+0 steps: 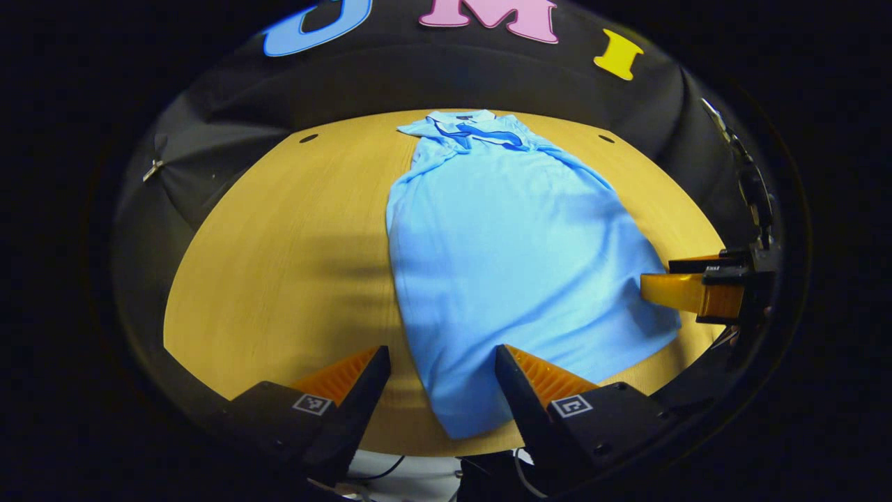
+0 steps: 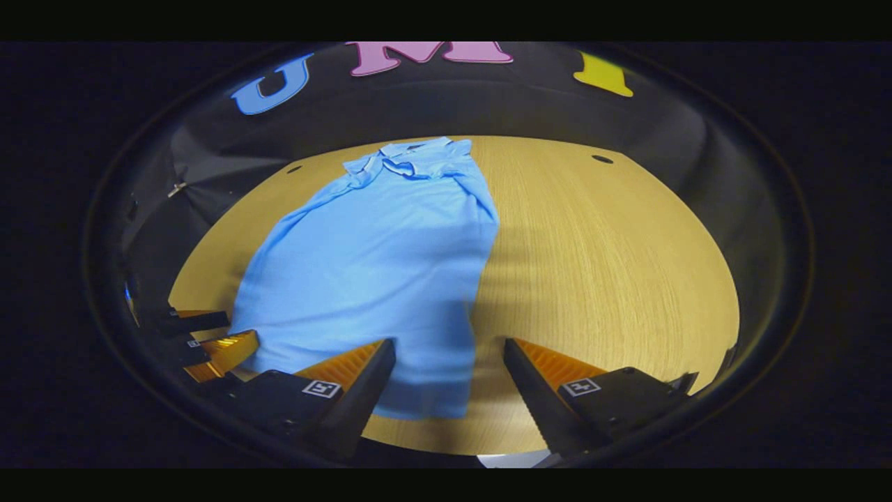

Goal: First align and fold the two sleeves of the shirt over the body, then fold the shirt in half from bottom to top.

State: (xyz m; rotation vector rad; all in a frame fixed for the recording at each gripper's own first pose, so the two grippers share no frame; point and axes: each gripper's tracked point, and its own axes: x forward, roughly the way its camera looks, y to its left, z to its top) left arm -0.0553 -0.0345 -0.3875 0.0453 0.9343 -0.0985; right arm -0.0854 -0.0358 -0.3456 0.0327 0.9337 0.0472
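Both grippers hang above the near edge of the table (image 1: 279, 230), jaws spread wide, nothing held in either. Shirt (image 1: 502, 251) lies flat on the wooden surface, collar (image 1: 474, 129) toward the far edge, hem toward the near edge, long axis running near-to-far. In the left gripper view the left gripper (image 1: 442, 362) sits over the near hem: hem corner shows in the gap between the two fingers, one finger over bare wood beside the cloth, the other over the fabric; can't tell whether either tip touches. Same view shows the right gripper (image 1: 686, 279) at the opposite hem corner, tips just at the cloth edge, jaws apart. In the right gripper view the right gripper (image 2: 449, 355) straddles the side edge of the shirt near the hem: one finger over fabric, the other over bare table, cloth edge running up through the gap. Left gripper (image 2: 216, 338) shows there at the other hem corner, just beside the cloth. Shirt is a light blue polo, soft matte knit, darker blue inside the collar, sleeves appear already folded in over the body so the outline is a long tapered block, narrow at the shoulders, wider at the hem; a few shallow wrinkles near the shoulders, hem edge slightly wavy. Table is yellowish wood-grain laminate, smooth, with two small dark holes (image 1: 309, 138) near the far corners.
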